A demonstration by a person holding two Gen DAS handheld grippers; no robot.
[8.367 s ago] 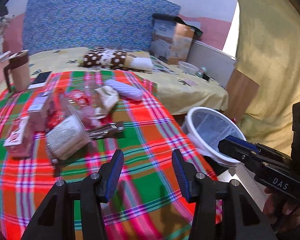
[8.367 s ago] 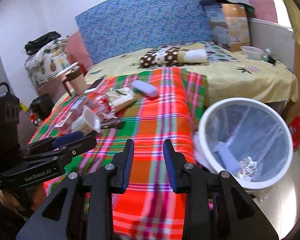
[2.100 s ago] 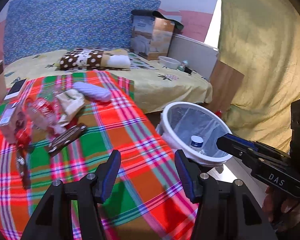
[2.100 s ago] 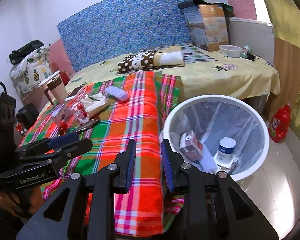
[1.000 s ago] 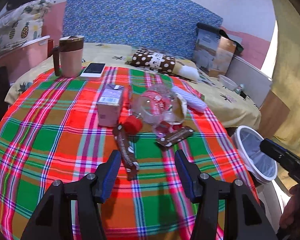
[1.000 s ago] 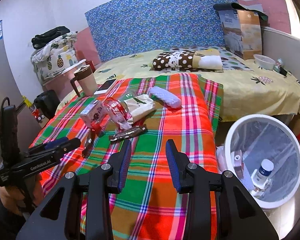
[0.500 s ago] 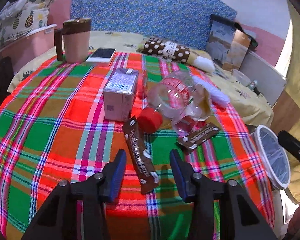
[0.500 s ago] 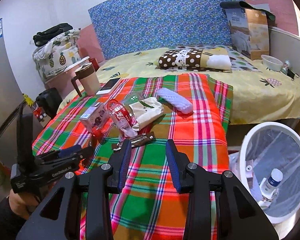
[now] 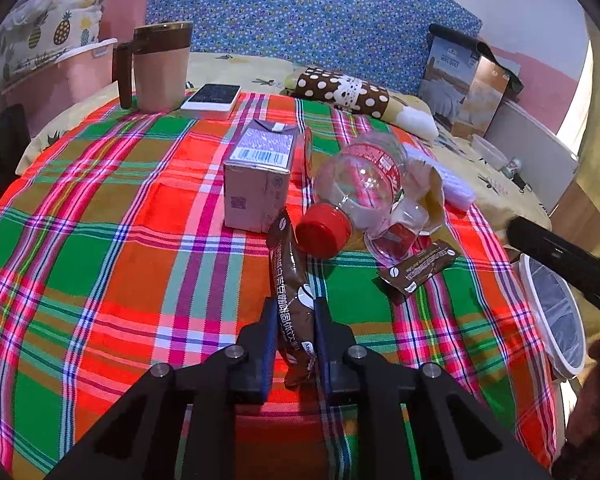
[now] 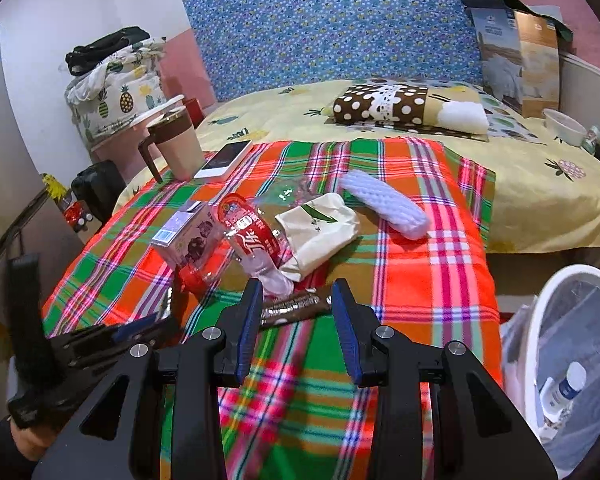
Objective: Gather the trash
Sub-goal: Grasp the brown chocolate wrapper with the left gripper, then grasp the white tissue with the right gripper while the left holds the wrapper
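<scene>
My left gripper (image 9: 295,320) is shut on a long brown snack wrapper (image 9: 292,280) lying on the plaid cloth. Behind it lie a purple carton (image 9: 258,178), a clear bottle with a red cap (image 9: 356,196), a cream paper bag (image 9: 430,196) and a second brown wrapper (image 9: 418,266). My right gripper (image 10: 298,300) is open, its fingers on either side of that second wrapper (image 10: 292,306). In the right wrist view the bottle (image 10: 252,240), carton (image 10: 188,236) and paper bag (image 10: 316,232) lie just beyond. The white trash bin (image 10: 540,344) stands at the right, off the bed.
A brown mug (image 9: 160,68) and a phone (image 9: 212,98) sit at the far left of the cloth. A lavender roll (image 10: 384,204) lies behind the trash. A polka-dot pillow (image 10: 384,106) and a box (image 10: 516,52) are on the yellow bedsheet. The bin (image 9: 552,316) holds a small bottle (image 10: 568,384).
My left gripper moved forward and down and closed on the long brown wrapper. My right gripper came closer to the second brown wrapper and stays open.
</scene>
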